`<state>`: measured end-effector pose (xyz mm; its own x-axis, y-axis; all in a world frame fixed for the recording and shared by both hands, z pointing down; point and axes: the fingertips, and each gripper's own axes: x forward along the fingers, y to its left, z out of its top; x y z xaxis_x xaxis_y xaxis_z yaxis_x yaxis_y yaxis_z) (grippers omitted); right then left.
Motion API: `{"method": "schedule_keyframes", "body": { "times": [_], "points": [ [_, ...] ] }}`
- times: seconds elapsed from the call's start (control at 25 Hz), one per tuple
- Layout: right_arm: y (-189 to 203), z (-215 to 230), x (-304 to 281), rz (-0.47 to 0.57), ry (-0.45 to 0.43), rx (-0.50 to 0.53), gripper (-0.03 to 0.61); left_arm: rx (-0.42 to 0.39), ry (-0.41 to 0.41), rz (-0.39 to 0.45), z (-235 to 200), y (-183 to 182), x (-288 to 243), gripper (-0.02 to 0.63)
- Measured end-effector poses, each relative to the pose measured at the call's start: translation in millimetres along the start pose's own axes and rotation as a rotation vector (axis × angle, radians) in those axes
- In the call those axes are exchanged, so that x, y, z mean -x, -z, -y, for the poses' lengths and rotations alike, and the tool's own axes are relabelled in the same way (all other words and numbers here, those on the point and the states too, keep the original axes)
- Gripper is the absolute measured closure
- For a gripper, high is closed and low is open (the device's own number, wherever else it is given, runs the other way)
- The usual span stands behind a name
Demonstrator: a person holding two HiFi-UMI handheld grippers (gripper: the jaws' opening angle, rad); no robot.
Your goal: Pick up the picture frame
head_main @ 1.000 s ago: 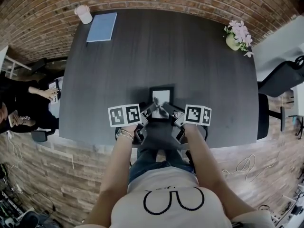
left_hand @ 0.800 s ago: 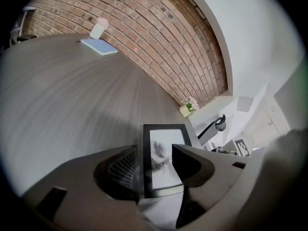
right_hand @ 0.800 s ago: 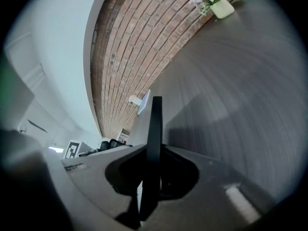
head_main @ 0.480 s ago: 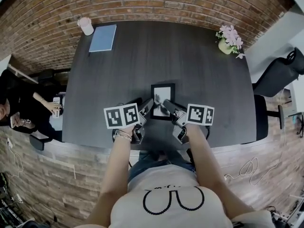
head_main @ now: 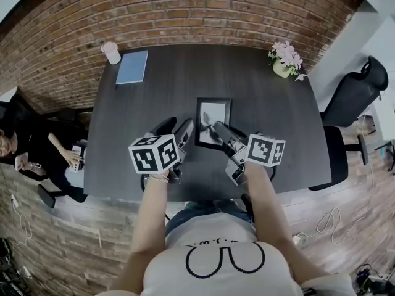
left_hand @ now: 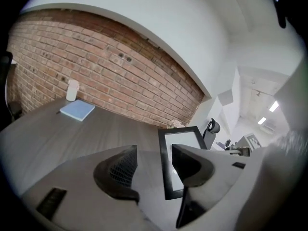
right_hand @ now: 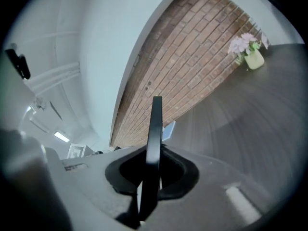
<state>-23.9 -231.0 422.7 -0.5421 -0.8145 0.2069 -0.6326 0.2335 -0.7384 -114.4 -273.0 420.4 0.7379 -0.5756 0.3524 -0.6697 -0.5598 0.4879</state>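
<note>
The black picture frame [head_main: 213, 123] with a pale picture hangs above the dark table [head_main: 185, 79], in front of me. My right gripper [head_main: 217, 129] is shut on its near right edge. In the right gripper view the frame [right_hand: 154, 129] stands edge-on, pinched between the two pads of that gripper [right_hand: 151, 170]. My left gripper [head_main: 184, 130] is just left of the frame with its jaws apart. In the left gripper view the frame [left_hand: 168, 174] shows past the gap of that open gripper [left_hand: 154, 170], close to the right jaw, and nothing is pressed between the pads.
A blue notebook [head_main: 132, 66] and a white cup [head_main: 112, 52] lie at the table's far left. A vase of pink flowers [head_main: 283, 60] stands at the far right. A black office chair [head_main: 352, 97] is to the right; a seated person [head_main: 24, 147] is to the left.
Both grippers have risen, and the frame has come up off the table with the right gripper. The left gripper has rolled as it rose.
</note>
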Motion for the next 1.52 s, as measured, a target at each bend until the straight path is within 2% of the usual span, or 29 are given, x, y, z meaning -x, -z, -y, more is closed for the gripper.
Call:
{"method": "schedule_keyframes", "body": {
  "times": [0.28,0.4,0.64,0.8,1.0,1.12,1.2,1.32,1.36,1.52],
  "points": [
    [-38.8,-27.1,24.8,0.124,-0.024,0.185,0.543,-0.242,-0.039,0.168,26.2,-44.1,9.6,0.391],
    [-50.5,-38.4,35.1,0.18,-0.053,0.276,0.543,-0.318,-0.049,0.24,39.8,-58.6,13.7,0.391],
    [-72.2,-55.5,49.7,0.251,-0.039,0.444,0.543,-0.393,-0.045,0.348,60.9,-81.1,24.5,0.391],
    [-89.1,-73.1,62.6,0.31,-0.007,0.608,0.545,-0.452,-0.054,0.415,71.8,-93.6,33.0,0.393],
    [-107.6,-95.5,79.5,0.394,0.068,0.834,0.545,-0.509,-0.068,0.461,86.0,-103.6,40.2,0.397],
    [-116.4,-109.1,86.4,0.432,0.095,0.918,0.545,-0.546,-0.077,0.483,94.8,-109.4,44.8,0.406],
    [-121.9,-118.7,89.9,0.451,0.106,0.965,0.545,-0.569,-0.09,0.507,100.2,-115.3,50.0,0.44],
    [-127.5,-128.5,94.3,0.472,0.116,0.997,0.545,-0.598,-0.119,0.55,106.2,-124.5,60.7,0.585],
    [-129.0,-130.4,95.6,0.477,0.119,0.998,0.545,-0.603,-0.123,0.559,107.8,-127.0,63.3,0.615],
    [-135.2,-132.5,99.5,0.49,0.125,0.998,0.545,-0.604,-0.121,0.583,113.7,-134.4,67.5,0.615]
  ]
}}
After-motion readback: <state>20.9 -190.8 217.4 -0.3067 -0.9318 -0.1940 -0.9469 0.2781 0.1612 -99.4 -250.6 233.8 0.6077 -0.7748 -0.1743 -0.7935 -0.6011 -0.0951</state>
